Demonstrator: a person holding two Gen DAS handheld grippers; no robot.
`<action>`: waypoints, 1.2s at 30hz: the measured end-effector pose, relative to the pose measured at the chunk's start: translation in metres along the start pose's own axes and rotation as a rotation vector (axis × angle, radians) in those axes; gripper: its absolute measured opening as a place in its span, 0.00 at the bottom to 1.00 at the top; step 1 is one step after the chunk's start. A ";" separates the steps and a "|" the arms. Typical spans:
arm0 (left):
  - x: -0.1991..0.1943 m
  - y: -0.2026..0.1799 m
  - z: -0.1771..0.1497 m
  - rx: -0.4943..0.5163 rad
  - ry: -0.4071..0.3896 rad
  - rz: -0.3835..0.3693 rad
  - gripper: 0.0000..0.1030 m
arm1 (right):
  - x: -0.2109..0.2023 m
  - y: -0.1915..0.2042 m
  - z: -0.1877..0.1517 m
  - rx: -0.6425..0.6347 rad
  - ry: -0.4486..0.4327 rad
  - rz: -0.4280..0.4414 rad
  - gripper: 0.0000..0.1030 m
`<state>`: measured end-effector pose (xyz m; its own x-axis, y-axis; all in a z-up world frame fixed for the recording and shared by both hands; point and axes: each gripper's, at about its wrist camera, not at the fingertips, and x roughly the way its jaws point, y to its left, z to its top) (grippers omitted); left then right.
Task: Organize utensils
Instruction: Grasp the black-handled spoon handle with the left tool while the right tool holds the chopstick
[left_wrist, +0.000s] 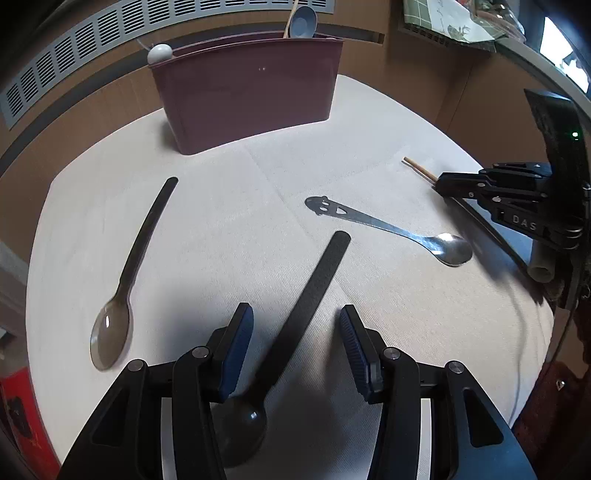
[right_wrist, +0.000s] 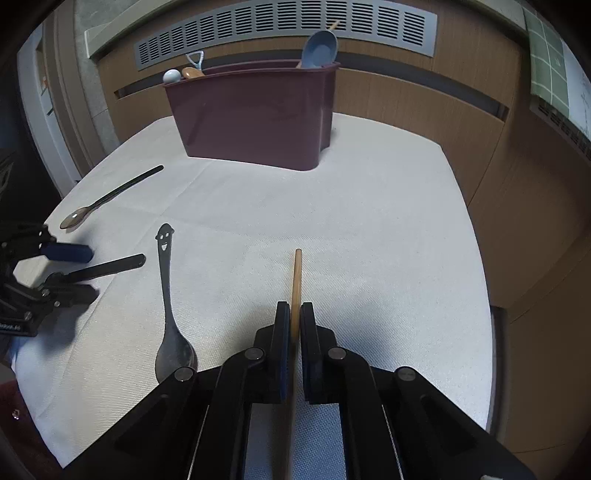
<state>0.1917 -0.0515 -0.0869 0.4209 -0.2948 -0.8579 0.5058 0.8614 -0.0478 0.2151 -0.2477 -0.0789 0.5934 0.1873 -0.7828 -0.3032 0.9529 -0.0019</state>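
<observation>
My left gripper (left_wrist: 295, 311) is open and hangs low over the cloth, one finger on each side of a black spoon (left_wrist: 314, 284). The spoon's handle runs up between the fingers and its bowl sits under the gripper body. My right gripper (right_wrist: 294, 311) is shut on a thin wooden stick (right_wrist: 296, 277) that points toward the maroon utensil caddy (right_wrist: 258, 118). In the left wrist view the right gripper (left_wrist: 441, 181) holds the wooden stick (left_wrist: 417, 168) at the right. A metal spoon (left_wrist: 388, 225) with a smiley handle lies between the grippers. Further left lies a translucent brown spoon (left_wrist: 122, 288).
The maroon caddy (left_wrist: 247, 96) stands at the back of the white cloth (left_wrist: 229, 229), with a blue spoon (left_wrist: 303, 22) and a white round-topped utensil (left_wrist: 159, 53) in it. Brown panels and a vent grille (right_wrist: 280, 26) rise behind. The table's edge drops off at the right.
</observation>
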 end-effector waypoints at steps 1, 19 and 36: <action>0.001 0.001 0.003 0.012 0.011 -0.002 0.47 | -0.001 0.000 0.001 0.007 -0.006 0.015 0.05; 0.011 0.020 0.024 -0.083 -0.048 -0.028 0.15 | -0.023 -0.010 0.023 0.109 -0.124 0.068 0.05; -0.061 0.063 0.036 -0.367 -0.384 -0.052 0.12 | -0.036 -0.009 0.041 0.161 -0.204 0.089 0.04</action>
<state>0.2247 0.0061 -0.0189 0.6823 -0.4120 -0.6039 0.2659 0.9093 -0.3199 0.2275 -0.2533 -0.0253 0.7126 0.3011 -0.6336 -0.2487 0.9530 0.1732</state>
